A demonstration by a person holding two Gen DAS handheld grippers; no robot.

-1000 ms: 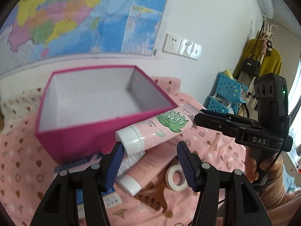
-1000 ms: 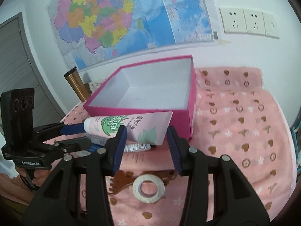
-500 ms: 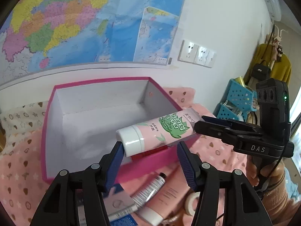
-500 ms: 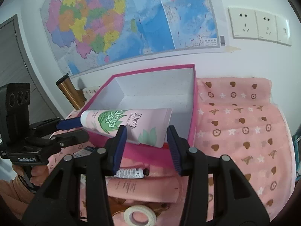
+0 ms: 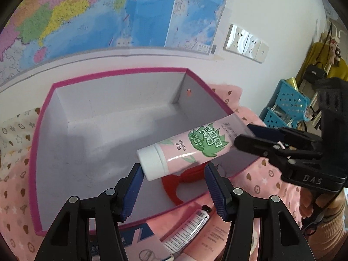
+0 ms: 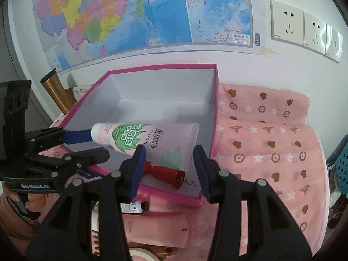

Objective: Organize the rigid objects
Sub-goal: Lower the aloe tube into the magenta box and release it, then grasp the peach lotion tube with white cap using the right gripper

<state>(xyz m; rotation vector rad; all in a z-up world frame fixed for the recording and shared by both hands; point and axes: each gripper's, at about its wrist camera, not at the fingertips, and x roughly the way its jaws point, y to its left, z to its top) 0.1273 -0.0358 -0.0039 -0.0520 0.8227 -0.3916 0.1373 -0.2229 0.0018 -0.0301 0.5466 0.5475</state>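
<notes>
Over the box [image 5: 121,74], centre frame, our left gripper [image 5: 174,186] and right gripper [image 6: 168,167] clasp the tube [image 6: 150,140] at either end; it half hides a red thing [image 6: 163,171] beneath, hard to identify.

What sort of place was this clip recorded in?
Most likely a room in a home, not a lab. A coloured wall map hangs above a surface draped in a pink patterned cloth, and clothes and a handbag hang on a rack beside blue plastic baskets.
</notes>
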